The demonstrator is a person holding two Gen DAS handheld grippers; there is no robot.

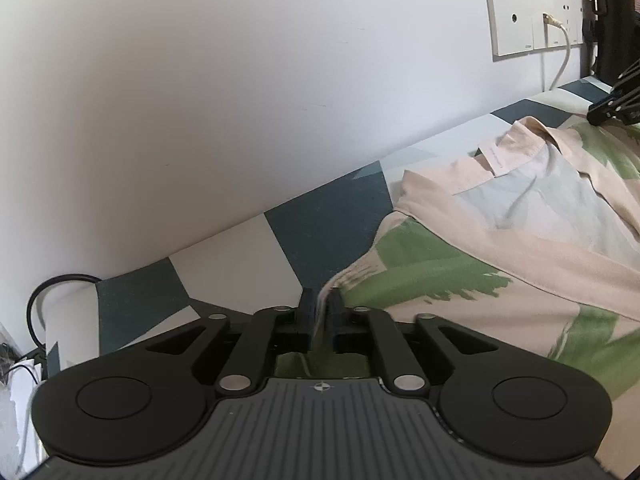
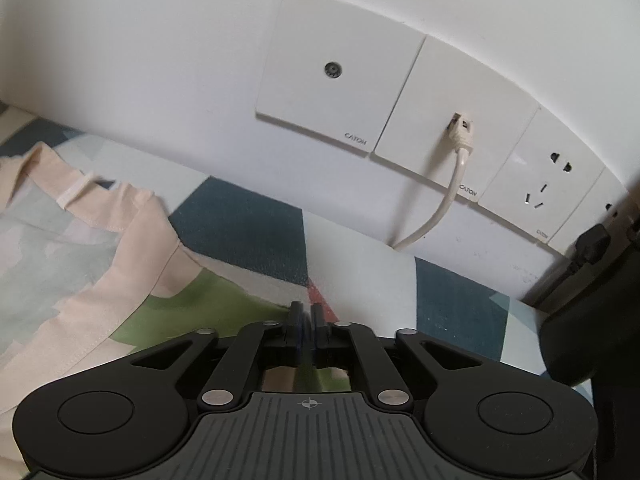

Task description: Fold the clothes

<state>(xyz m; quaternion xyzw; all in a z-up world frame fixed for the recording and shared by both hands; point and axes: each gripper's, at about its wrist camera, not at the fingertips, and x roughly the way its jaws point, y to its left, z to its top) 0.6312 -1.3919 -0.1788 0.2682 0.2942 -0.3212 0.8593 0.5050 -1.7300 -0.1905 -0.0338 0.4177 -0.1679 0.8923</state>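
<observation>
A teal-and-white patterned bed carries a peach-green shirt.

A white wall carries a row of socket plates; a white cable is plugged into one. A patterned blue-and-white cover lies below. A black bottle stands nearby.

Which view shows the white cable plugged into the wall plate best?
Right wrist view. The white cable fills the upper centre: its plug sits in the wall plate, and the cord curves down behind the patterned cloth. In the left wrist view the same cable is small, far off at the top right.
</observation>
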